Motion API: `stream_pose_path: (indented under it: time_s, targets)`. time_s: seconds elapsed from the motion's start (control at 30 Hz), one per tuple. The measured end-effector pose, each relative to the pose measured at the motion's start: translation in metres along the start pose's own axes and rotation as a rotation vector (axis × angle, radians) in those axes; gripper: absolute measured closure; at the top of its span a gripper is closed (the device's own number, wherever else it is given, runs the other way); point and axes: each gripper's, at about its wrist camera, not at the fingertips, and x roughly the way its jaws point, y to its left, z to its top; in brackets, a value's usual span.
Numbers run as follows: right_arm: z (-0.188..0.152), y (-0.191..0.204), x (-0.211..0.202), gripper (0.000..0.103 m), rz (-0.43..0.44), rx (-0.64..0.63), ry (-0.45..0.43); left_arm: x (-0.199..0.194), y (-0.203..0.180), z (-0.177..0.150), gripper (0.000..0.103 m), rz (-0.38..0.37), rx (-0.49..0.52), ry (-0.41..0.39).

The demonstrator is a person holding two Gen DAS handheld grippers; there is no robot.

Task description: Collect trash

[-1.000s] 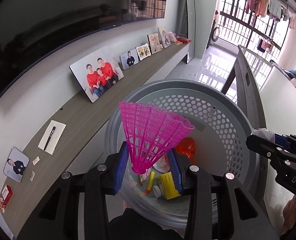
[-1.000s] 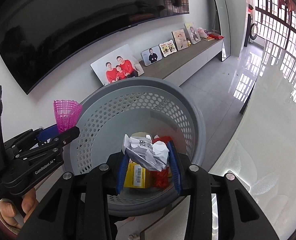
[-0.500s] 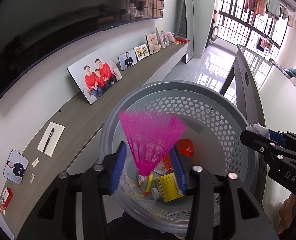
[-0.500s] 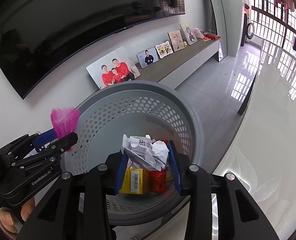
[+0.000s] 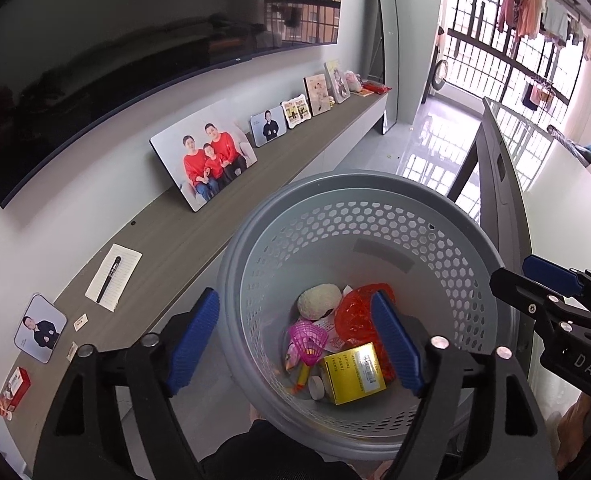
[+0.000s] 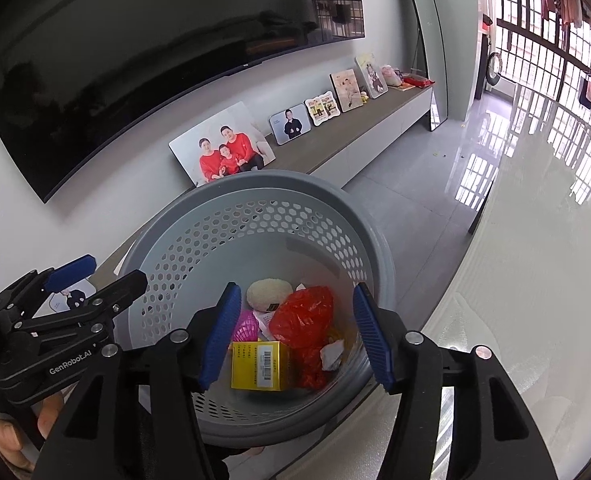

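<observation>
A grey perforated basket (image 5: 335, 196) (image 6: 199, 256) sits below both grippers. Inside lie a pink shuttlecock (image 5: 307, 340) (image 6: 245, 326), a yellow box (image 5: 353, 372) (image 6: 259, 364), red plastic (image 5: 355, 312) (image 6: 303, 316), a cream fuzzy ball (image 5: 319, 300) (image 6: 269, 292) and a crumpled white paper (image 6: 332, 354). My left gripper (image 5: 295, 344) is open and empty above the basket's near side. My right gripper (image 6: 297, 336) is open and empty above the basket too. Each gripper shows at the edge of the other's view.
A long wooden shelf (image 5: 199, 240) runs along the wall under a dark TV (image 5: 95, 60), with framed photos (image 5: 203, 156), a notepad with a pen (image 5: 113, 276) and small cards. A white tabletop (image 6: 515, 280) lies at the right. Glossy floor (image 6: 415, 168) leads to barred windows.
My left gripper opened and the pink shuttlecock dropped into the basket. My right gripper opened and its crumpled paper fell in as well.
</observation>
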Motion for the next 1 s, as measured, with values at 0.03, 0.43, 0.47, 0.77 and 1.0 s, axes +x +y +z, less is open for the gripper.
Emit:
stream_pose_path:
  time_s: [0.03, 0.43, 0.47, 0.77, 1.0]
  targets:
    - [0.0, 0.0, 0.0, 0.045, -0.004, 0.001, -0.003, -0.001, 0.0, 0.0, 0.025, 0.003, -0.003, 0.0]
    - [-0.005, -0.003, -0.008, 0.041, -0.019, 0.007, -0.016, -0.012, -0.005, -0.002, 0.015, 0.04, -0.002, -0.02]
    - [-0.005, -0.004, -0.008, 0.041, -0.018, 0.009, -0.016, -0.013, -0.005, -0.002, 0.015, 0.04, -0.002, -0.021]
    - [-0.01, -0.007, -0.011, 0.039, -0.017, 0.022, -0.026, -0.017, -0.007, -0.003, 0.011, 0.048, 0.0, -0.017]
    - [-0.011, -0.008, -0.011, 0.039, -0.016, 0.029, -0.028, -0.021, -0.008, -0.003, 0.01, 0.054, 0.0, -0.021]
